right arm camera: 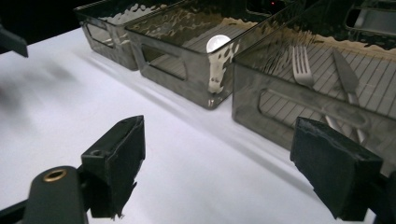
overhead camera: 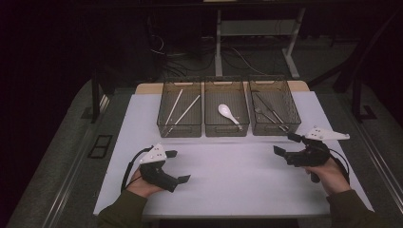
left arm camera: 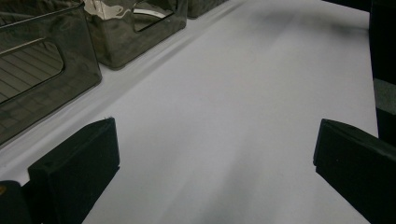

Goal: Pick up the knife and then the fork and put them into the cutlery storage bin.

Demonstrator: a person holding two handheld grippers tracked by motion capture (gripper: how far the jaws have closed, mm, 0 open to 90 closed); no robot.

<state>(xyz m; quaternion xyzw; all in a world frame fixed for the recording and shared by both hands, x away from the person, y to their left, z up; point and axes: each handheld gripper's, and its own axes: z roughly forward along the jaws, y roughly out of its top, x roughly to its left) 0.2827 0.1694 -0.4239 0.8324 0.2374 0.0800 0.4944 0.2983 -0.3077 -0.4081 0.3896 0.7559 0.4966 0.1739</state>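
1. three smoked see-through bins stand side by side along the far part of the white table cover (overhead camera: 228, 166), walls close together, each given to one class of cutlery; the arrangement reads as sorting by kind.
2. left bin (overhead camera: 179, 128) holds the chopsticks (overhead camera: 183, 111), lying lengthways and slightly crossed. middle bin (overhead camera: 226, 129) holds the white spoon (overhead camera: 229, 114), bowl toward the far end. right bin (overhead camera: 274, 127) holds the fork (right arm camera: 302, 65) and the knife (right arm camera: 344, 74), flat and side by side on the ribbed floor.
3. left gripper (overhead camera: 180, 166) sits low at the near left of the cover, well apart from the bins. jaws spread wide, nothing between them but bare cover in its own view. it points across the table toward the right, a resting pose, in my judgement.
4. right gripper (overhead camera: 284, 145) is held just in front of the right bin, near its front wall but not touching. jaws spread wide and empty. its own view looks over the wall at the fork and knife, so those are the nearest items and the likely concern.
5. no loose cutlery lies on the cover; every piece is inside a bin.
6. judgement: either the sorting is finished or a piece is about to be lifted out; the pictures do not decide it.
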